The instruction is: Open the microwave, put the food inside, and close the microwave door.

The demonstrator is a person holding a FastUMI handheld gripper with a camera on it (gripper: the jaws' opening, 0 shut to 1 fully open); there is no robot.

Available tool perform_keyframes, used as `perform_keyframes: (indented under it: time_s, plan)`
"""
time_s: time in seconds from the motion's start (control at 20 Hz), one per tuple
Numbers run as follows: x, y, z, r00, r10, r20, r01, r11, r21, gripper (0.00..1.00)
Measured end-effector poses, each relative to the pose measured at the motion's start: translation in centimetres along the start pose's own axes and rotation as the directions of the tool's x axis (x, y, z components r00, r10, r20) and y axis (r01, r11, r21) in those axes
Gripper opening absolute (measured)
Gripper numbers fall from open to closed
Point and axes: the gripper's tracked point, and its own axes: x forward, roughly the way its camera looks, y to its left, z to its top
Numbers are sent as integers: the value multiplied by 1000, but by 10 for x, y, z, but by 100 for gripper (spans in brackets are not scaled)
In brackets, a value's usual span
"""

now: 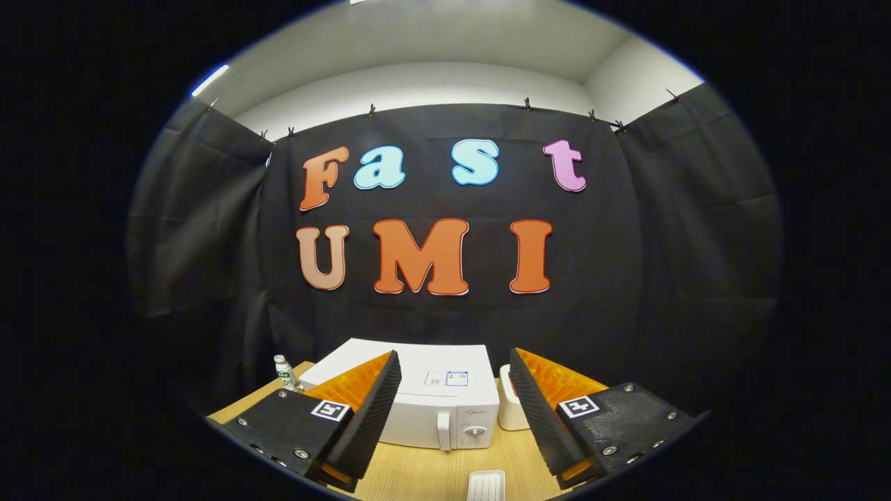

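Note:
A white microwave (435, 400) stands on the wooden table (424, 473), door closed, with its handle (443, 430) and a round knob (475, 431) on the front. My gripper (454, 403) hangs above and in front of it, open, with nothing between the fingers. The left finger (365, 417) covers the microwave's left front corner. A white ribbed dish (485, 485) lies on the table close below the gripper, between the fingers; what it carries I cannot make out.
A small clear bottle (284, 372) with a green label stands left of the microwave. A white container (511, 407) sits against the microwave's right side. Black cloth walls close in the table behind and on both sides.

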Motion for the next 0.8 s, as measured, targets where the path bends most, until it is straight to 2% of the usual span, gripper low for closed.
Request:
perform_keyframes:
  time_s: [0.6,0.8]
  plan:
    - [11,-8,-38,998,45,-45,-42,996,79,94]
    - [19,-11,-38,998,64,2,-64,996,61,94]
